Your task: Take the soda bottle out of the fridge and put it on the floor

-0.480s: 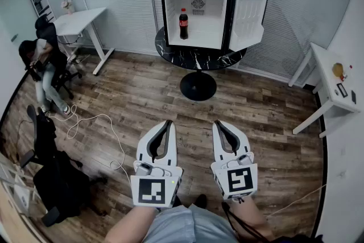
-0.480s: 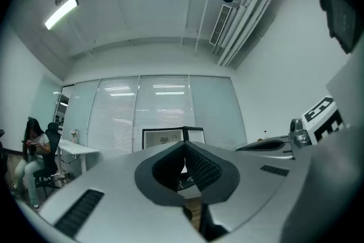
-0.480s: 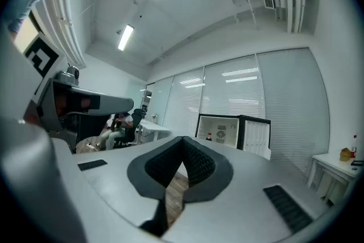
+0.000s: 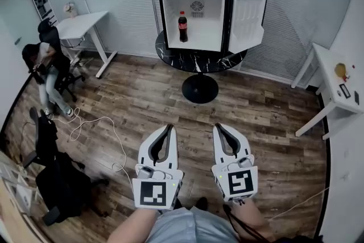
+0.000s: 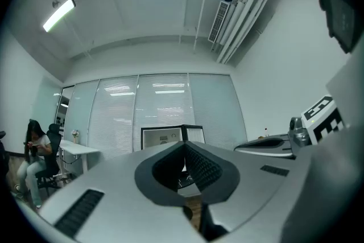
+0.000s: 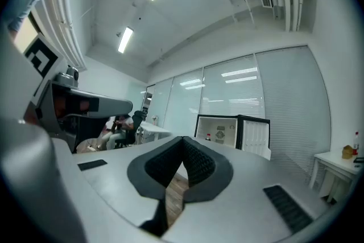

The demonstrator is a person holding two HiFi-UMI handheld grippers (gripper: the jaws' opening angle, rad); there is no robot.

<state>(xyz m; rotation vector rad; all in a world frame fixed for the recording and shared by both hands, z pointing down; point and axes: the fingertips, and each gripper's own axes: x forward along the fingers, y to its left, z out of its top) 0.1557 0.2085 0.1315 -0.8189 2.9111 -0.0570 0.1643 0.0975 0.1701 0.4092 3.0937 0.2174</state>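
A dark soda bottle point(image 4: 183, 27) with a red cap and label stands upright inside the small white fridge point(image 4: 196, 37), whose door point(image 4: 248, 20) hangs open to the right. The fridge sits on a round black marble table point(image 4: 199, 58). In the right gripper view the fridge point(image 6: 222, 131) and the bottle point(image 6: 207, 137) show far ahead. The left gripper view shows the fridge point(image 5: 162, 136) beyond the jaws. My left gripper point(image 4: 170, 128) and right gripper point(image 4: 218, 126) are held side by side low over the wood floor, well short of the table. Both are shut and empty.
A seated person point(image 4: 45, 62) is at the far left beside a white desk point(image 4: 79, 23). A black bag and chair point(image 4: 57, 179) and a white cable point(image 4: 94, 122) lie on the floor at left. Another white desk point(image 4: 335, 88) stands at right.
The view has shifted slightly; the fridge and room sit a touch higher and to the right in the frame. Both grippers stay shut in the same places.
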